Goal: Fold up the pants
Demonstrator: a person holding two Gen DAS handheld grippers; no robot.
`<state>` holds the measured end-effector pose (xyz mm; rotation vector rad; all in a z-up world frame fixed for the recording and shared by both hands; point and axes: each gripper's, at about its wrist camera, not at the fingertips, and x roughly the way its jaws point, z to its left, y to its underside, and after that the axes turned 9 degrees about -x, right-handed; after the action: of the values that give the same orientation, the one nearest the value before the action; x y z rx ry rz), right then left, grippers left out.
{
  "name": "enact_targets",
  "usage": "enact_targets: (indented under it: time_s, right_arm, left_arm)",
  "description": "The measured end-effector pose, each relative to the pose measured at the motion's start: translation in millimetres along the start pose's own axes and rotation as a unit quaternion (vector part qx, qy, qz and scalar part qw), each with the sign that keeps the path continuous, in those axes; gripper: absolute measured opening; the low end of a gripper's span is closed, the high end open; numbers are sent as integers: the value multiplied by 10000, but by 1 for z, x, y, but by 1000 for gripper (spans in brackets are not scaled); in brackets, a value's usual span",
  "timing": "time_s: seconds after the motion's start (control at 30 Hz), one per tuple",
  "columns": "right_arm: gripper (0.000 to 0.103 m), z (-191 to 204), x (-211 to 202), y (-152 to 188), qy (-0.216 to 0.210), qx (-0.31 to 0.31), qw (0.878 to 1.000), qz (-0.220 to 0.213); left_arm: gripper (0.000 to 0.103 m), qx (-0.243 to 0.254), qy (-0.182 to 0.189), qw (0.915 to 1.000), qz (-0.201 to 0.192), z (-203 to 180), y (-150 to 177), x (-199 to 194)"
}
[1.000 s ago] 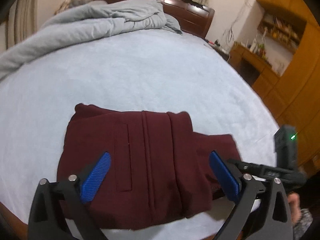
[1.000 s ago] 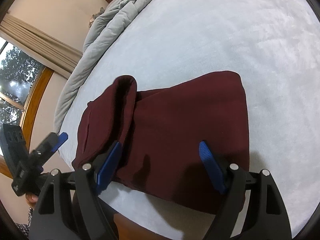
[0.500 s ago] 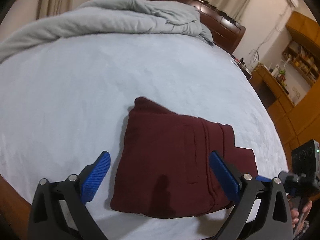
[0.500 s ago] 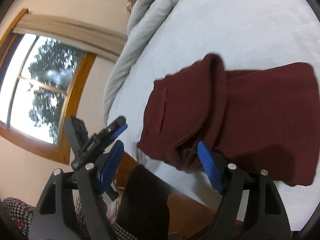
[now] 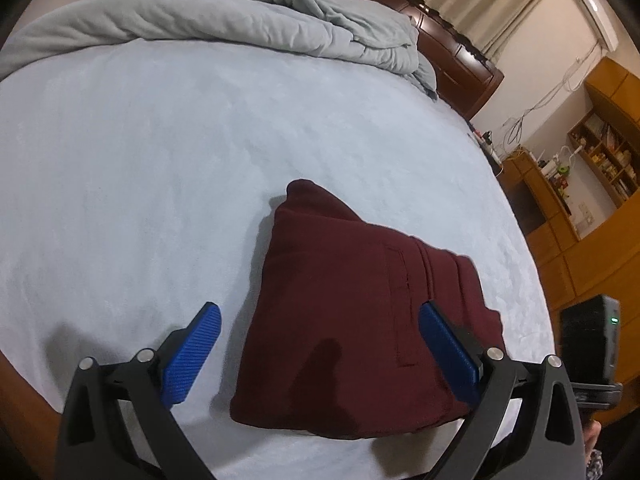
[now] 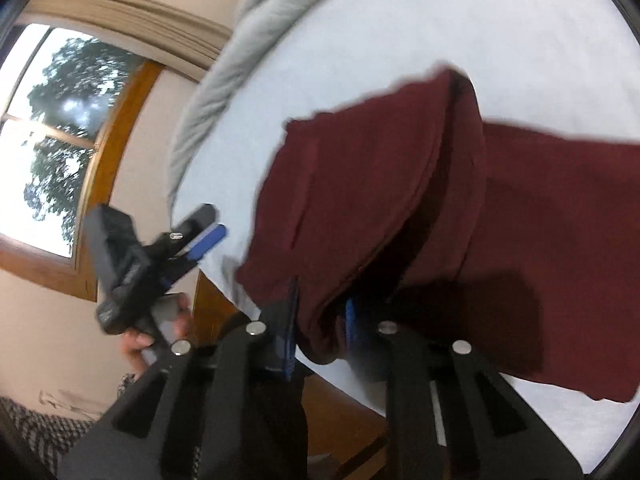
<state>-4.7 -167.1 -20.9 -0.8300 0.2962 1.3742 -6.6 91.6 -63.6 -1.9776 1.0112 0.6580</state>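
The maroon pants (image 5: 360, 320) lie folded into a thick packet on the pale blue bed (image 5: 160, 160), near its front edge. My left gripper (image 5: 320, 356) is open and empty, hovering over the packet's near left part. In the right wrist view my right gripper (image 6: 320, 332) is shut on the near corner of the pants (image 6: 400, 200), with cloth pinched between its blue pads. The left gripper also shows in the right wrist view (image 6: 200, 236), off the bed's edge.
A grey duvet (image 5: 240, 20) is bunched along the far side of the bed by the dark headboard (image 5: 460, 48). Wooden shelves and cabinets (image 5: 592, 184) stand to the right. A window (image 6: 52, 128) is on the wall beyond the left bed edge.
My right gripper has closed on the near corner of the pants. My left gripper has drifted left, so the packet sits further right in its view.
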Motion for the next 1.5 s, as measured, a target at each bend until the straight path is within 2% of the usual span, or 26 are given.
enact_targets:
  time_s: [0.13,0.2,0.27,0.33,0.4,0.47,0.57,0.67,0.73,0.83,1.0,1.03,1.1,1.13,1.2,1.27,1.3,1.33,1.4,1.5]
  right_arm:
    - [18,6,-26,7,120,-65,9996,-230]
    - [18,-8,-17,16,247,143,9996,18]
    - [18,-32,9,29,343,518,9972,411]
    - [19,-44,24,35,222,679,9963,477]
    - [22,-41,19,35,157,577,9976,358]
    - [45,-32,10,32,163,434,9985,282]
    - [63,-26,-11,25,213,342,9992,28]
    - [76,-37,-23,16,354,512,9980,-132]
    - [79,-48,-21,14,454,667,9967,-128]
    - [80,-66,-10,12,338,955,9948,-59]
    - [84,-72,12,4,-100,1027,9946,-108]
    - [84,-73,16,2,-216,1023,9944,-147]
    - [76,-80,16,-1,-865,1036,9905,-245]
    - [75,-84,24,-4,-1148,1168,9861,-283]
    - [67,-87,36,-9,-1194,1222,9849,-292]
    - [44,-89,40,-12,-1187,1300,9840,-253]
    - [36,-90,41,-12,-1184,1325,9838,-239]
    - [23,-92,42,-12,-1173,1360,9835,-219]
    - [20,-92,40,-10,-1249,1376,9822,-263]
    - [18,-81,28,-11,-1101,1151,9866,-340]
  left_arm:
    - [99,113,43,9999,-67,-3,1,-4]
    - [99,219,54,9997,-32,-8,4,0]
    - [99,372,-101,9992,90,-13,8,12]
    - [99,476,-296,9981,256,-15,10,25]
    - [99,562,-489,9962,448,-15,15,40]
    - [99,565,-520,9956,541,-14,19,48]
    - [99,573,-439,9958,570,-15,22,47]
    - [99,561,-357,9966,485,-15,18,40]
    - [99,510,-259,9969,538,-13,16,37]
    - [99,341,-132,9973,635,-9,14,33]
    - [99,241,-106,9977,627,-2,13,29]
    - [99,233,-108,9976,637,-2,14,30]
    - [99,174,-97,9975,676,0,14,30]
    - [99,157,-110,9975,687,-1,15,32]
    - [99,133,-115,9974,701,-1,15,33]
    - [99,140,-106,9974,703,-2,15,32]
    - [99,166,-116,9974,695,-3,15,32]
    - [99,176,-125,9973,696,-4,14,33]
    - [99,201,-136,9971,725,-5,15,34]
    - [99,209,-168,9968,750,-6,14,36]
